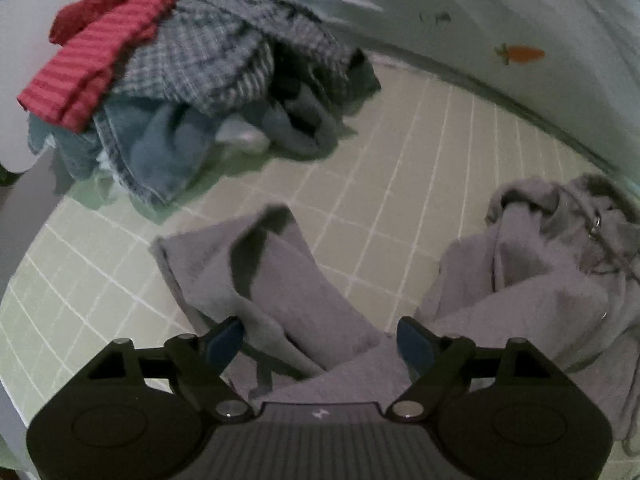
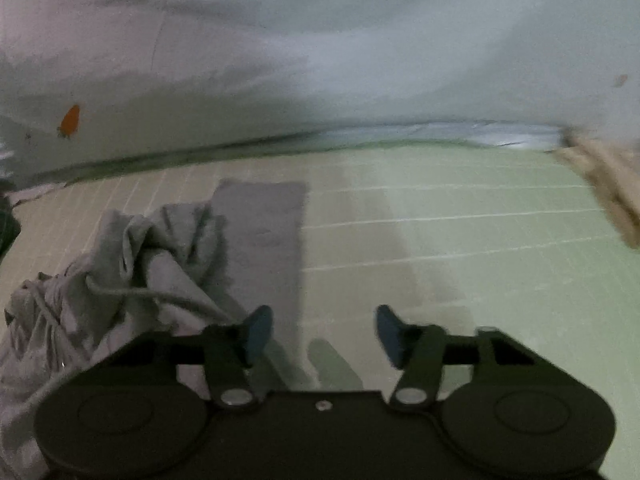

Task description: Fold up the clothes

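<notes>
A grey hooded garment [image 1: 288, 280] lies crumpled on the green gridded mat [image 1: 400, 160]. In the left wrist view one sleeve stretches up-left and the hood part with drawstrings [image 1: 560, 248] bunches at the right. My left gripper [image 1: 320, 340] is open, its blue pads on either side of a fold of the grey cloth, not closed on it. In the right wrist view the same garment [image 2: 160, 264] lies at the left, with a flat sleeve [image 2: 264, 232] pointing away. My right gripper [image 2: 320, 334] is open and empty over the mat [image 2: 460, 240], just right of the sleeve.
A pile of unfolded clothes [image 1: 200, 92] sits at the back left, with a red striped piece [image 1: 100, 48] on top of plaid and blue ones. A pale wall with a carrot sticker [image 1: 522, 54] runs behind the mat. A tan cloth [image 2: 608, 184] lies at the right edge.
</notes>
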`<state>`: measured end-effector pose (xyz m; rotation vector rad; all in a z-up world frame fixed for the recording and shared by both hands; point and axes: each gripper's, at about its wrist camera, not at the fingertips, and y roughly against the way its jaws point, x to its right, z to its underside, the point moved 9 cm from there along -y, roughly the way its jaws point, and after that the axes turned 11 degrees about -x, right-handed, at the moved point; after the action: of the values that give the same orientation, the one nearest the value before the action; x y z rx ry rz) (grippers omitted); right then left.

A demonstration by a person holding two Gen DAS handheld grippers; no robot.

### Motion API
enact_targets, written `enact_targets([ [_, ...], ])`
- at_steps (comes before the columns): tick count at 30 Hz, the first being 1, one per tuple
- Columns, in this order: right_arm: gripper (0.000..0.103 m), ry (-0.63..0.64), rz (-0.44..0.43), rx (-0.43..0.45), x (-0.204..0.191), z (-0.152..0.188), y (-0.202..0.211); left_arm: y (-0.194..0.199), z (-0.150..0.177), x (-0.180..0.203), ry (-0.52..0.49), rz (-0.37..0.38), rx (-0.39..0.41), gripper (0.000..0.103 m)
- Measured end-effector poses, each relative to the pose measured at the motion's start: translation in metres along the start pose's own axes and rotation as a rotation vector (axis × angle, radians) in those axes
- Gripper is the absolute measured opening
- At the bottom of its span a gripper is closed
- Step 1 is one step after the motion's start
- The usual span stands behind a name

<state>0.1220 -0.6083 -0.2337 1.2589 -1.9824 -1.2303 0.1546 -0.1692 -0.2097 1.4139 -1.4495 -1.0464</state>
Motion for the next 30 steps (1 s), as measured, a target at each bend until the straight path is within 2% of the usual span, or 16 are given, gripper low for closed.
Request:
enact_targets([
  [4,0.038,0.056,-0.036,-0.059,-0.02,-0.004,-0.028,0.001,0.002,0.01,-0.02,0.0,0.005,0.085],
  [6,0.034,0.075,-0.04,-0.039,-0.022,-0.005,-0.029,0.005,0.004,0.014,-0.025,-0.002,0.012,0.085],
  [7,0.022,0.082,-0.047,-0.033,-0.022,-0.004,-0.029,0.007,0.006,0.017,-0.028,-0.003,0.015,0.085],
  [8,0.004,0.089,-0.054,-0.028,-0.022,-0.004,-0.028,0.01,0.007,0.019,-0.03,-0.005,0.022,0.085],
  [11,0.003,0.09,-0.072,-0.015,-0.013,0.003,-0.023,0.027,0.015,0.028,-0.031,-0.017,0.049,0.085],
  [14,0.002,0.103,-0.012,-0.002,0.012,0.019,-0.009,0.047,0.031,0.037,-0.01,-0.015,0.077,0.085],
  [17,0.002,0.053,0.035,0.0,0.054,0.048,0.01,0.061,0.053,0.046,0.011,-0.008,0.087,0.085],
  [23,0.002,0.019,0.253,-0.006,0.159,0.126,0.061,0.074,0.106,0.076,0.002,-0.023,0.076,0.085],
  [29,0.002,-0.137,0.451,-0.02,0.277,0.184,0.113,0.084,0.136,0.106,0.009,-0.009,0.087,0.085],
  [30,0.002,-0.153,0.456,-0.017,0.288,0.189,0.118,0.085,0.138,0.111,0.01,-0.002,0.091,0.085],
])
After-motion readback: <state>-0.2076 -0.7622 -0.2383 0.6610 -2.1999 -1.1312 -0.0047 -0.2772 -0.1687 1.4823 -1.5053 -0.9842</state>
